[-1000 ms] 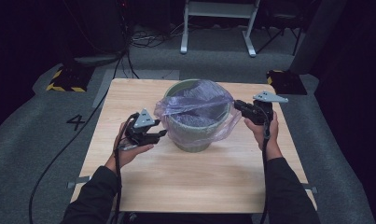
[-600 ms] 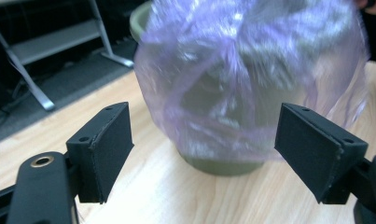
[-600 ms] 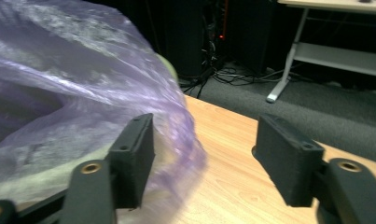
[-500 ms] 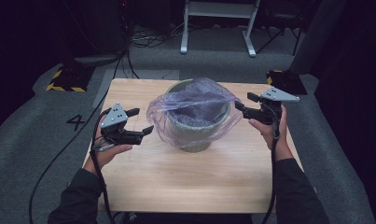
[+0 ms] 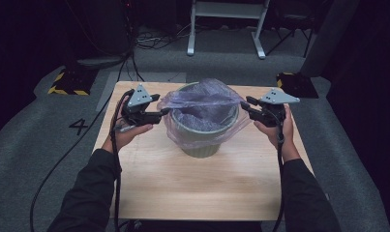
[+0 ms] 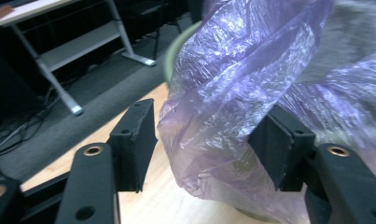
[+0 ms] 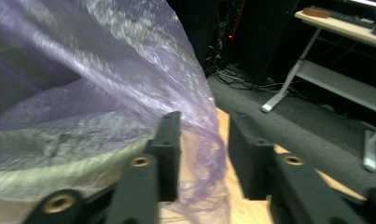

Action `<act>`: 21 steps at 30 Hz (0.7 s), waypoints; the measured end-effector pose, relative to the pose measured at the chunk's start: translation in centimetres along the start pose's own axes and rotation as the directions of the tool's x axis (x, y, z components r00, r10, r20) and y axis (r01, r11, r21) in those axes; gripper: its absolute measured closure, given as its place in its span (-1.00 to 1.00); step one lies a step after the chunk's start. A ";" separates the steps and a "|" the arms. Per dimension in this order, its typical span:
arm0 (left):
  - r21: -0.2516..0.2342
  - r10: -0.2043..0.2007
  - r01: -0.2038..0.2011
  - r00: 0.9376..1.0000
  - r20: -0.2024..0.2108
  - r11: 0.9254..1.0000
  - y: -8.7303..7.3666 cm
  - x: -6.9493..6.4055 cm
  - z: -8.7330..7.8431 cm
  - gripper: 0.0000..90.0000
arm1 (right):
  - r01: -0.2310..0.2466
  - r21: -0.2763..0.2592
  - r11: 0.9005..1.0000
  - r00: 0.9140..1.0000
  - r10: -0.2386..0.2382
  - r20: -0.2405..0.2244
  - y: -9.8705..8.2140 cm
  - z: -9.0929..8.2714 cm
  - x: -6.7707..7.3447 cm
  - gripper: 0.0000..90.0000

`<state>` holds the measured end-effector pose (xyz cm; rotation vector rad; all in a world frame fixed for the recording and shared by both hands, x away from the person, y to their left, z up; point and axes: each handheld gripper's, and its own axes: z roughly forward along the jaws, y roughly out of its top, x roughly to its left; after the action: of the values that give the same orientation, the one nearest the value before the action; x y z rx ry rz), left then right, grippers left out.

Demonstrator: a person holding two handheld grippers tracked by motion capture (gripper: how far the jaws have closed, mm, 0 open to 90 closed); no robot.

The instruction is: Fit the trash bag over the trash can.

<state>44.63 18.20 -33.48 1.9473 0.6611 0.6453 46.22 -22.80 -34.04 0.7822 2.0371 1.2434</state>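
At the middle of the wooden table (image 5: 202, 183) stands the green bin (image 5: 202, 140), and the purple plastic bag (image 5: 202, 104) is draped over its rim and stretched across its mouth between my two hands. My left gripper (image 5: 164, 113) has just been closing, its pads still parted with the bag's left edge (image 6: 223, 116) bunched loosely between them. My right gripper (image 5: 243, 107), also just closing, has the bag's right edge (image 7: 209, 154) hanging in the narrow gap, pads not yet pressing.

black "4" on grey floor (image 5: 79, 126)
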 end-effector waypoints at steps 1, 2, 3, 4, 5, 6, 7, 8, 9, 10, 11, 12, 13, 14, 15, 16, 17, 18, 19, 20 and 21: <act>0.000 0.000 0.000 1.000 0.000 1.000 0.0 0.0 0.0 -0.02 | 0.000 0.000 1.000 1.000 0.000 0.000 0.0 0.0 0.0 0.55; -0.016 -0.020 0.020 0.999 0.027 1.000 0.2 0.5 0.2 0.10 | 0.006 -0.007 1.000 1.000 -0.006 0.001 0.1 0.1 -0.1 0.70; -0.016 -0.020 0.020 0.999 0.027 1.000 0.2 0.5 0.2 0.14 | 0.006 -0.007 1.000 1.000 -0.006 0.001 0.1 0.1 -0.1 0.70; -0.019 -0.017 0.017 1.000 0.024 1.000 0.3 0.7 0.4 0.22 | 0.013 -0.018 1.000 1.000 -0.013 0.008 0.3 0.2 -0.2 0.82; -0.018 -0.009 0.010 1.000 0.028 1.000 0.5 0.9 0.6 0.30 | 0.016 -0.020 1.000 1.000 -0.016 0.008 0.4 0.3 -0.2 0.87; -0.018 -0.009 0.010 1.000 0.028 1.000 0.5 0.9 0.6 0.35 | 0.016 -0.020 1.000 1.000 -0.016 0.008 0.4 0.3 -0.2 0.87; -0.011 -0.002 0.003 1.000 0.029 1.000 0.6 1.0 0.8 0.44 | 0.018 -0.018 1.000 1.000 -0.017 0.010 0.5 0.5 -0.3 0.95; -0.009 -0.003 0.003 1.000 0.024 1.000 0.7 1.1 1.1 0.51 | 0.016 -0.015 1.000 1.000 -0.016 0.012 0.6 0.8 -0.4 0.98; -0.007 -0.008 0.009 1.000 0.028 1.000 0.8 1.2 1.3 0.51 | 0.016 -0.015 1.000 1.000 -0.016 0.012 0.6 0.8 -0.4 0.98; -0.001 -0.013 0.013 0.999 0.032 1.000 0.9 1.3 1.6 0.63 | 0.008 -0.004 1.000 1.000 -0.008 0.019 0.7 1.2 -0.5 1.00; 0.001 -0.012 0.012 1.000 0.017 1.000 1.0 1.4 1.9 0.63 | 0.008 -0.004 1.000 1.000 -0.008 0.019 0.7 1.2 -0.5 1.00; 0.016 -0.030 0.029 0.999 0.016 0.999 1.1 1.7 2.6 0.73 | -0.012 0.004 1.000 1.000 0.012 0.017 0.8 1.8 -0.8 1.00; 0.016 -0.030 0.029 0.999 0.016 0.999 1.1 1.7 2.6 0.74 | -0.012 0.004 1.000 1.000 0.012 0.017 0.8 1.8 -0.8 1.00; 0.034 -0.042 0.041 0.999 0.012 0.999 1.1 1.9 3.2 0.74 | -0.023 0.009 1.000 1.000 0.023 0.019 0.8 2.0 -0.9 1.00; 0.048 -0.062 0.061 0.998 0.017 0.997 0.9 2.2 3.9 0.81 | -0.057 0.017 0.998 0.998 0.057 0.009 0.8 2.6 -1.1 1.00; 0.048 -0.062 0.061 0.998 0.017 0.997 0.9 2.2 3.9 0.83 | -0.068 0.020 0.997 0.998 0.068 0.011 0.7 2.9 -1.2 1.00; 0.056 -0.088 0.087 0.996 0.015 0.995 0.7 2.5 4.7 0.85 | -0.093 0.029 0.995 0.996 0.093 0.012 0.6 3.3 -1.3 1.00; 0.056 -0.088 0.087 0.996 0.015 0.995 0.7 2.5 4.7 0.86 | -0.093 0.029 0.995 0.996 0.093 0.012 0.6 3.3 -1.3 1.00; 0.061 -0.106 0.105 0.994 0.019 0.993 0.5 2.7 5.1 0.90 | -0.127 0.045 0.991 0.992 0.127 0.010 0.4 4.0 -1.5 1.00; 0.066 -0.118 0.116 0.993 0.022 0.991 0.4 2.9 5.4 0.90 | -0.127 0.045 0.991 0.992 0.127 0.010 0.4 4.0 -1.5 1.00; 0.083 -0.143 0.141 0.989 0.022 0.987 0.1 3.2 6.0 0.90 | -0.160 0.068 0.985 0.987 0.159 0.011 0.1 4.8 -1.7 1.00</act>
<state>50.98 16.65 -35.33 1.9591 0.8113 0.5089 50.94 -21.45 -35.40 0.9970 2.0558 1.2614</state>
